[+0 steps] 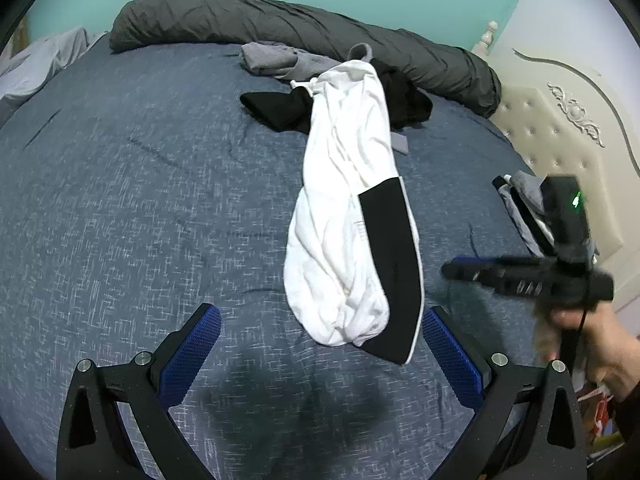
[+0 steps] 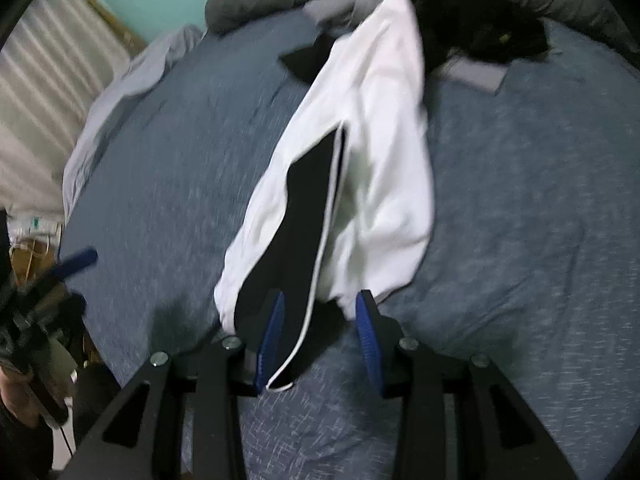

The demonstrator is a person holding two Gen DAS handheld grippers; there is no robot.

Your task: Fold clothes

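Observation:
A white garment with a black side panel (image 1: 344,216) lies bunched in a long strip on the blue bedspread (image 1: 140,200). My left gripper (image 1: 320,344) is open, hovering just in front of its near end. In the right wrist view the same garment (image 2: 360,160) reaches between the open fingers of my right gripper (image 2: 320,320); its black panel (image 2: 296,240) lies over the left pad, not pinched. The right gripper also shows in the left wrist view (image 1: 520,272), blurred, held in a hand to the garment's right.
Black clothes (image 1: 280,112) and grey clothes (image 1: 276,60) lie behind the white garment. A dark grey rolled duvet (image 1: 280,20) runs along the far edge. A cream padded headboard (image 1: 560,140) stands at right. A folded grey-and-black pile (image 1: 520,200) lies near it.

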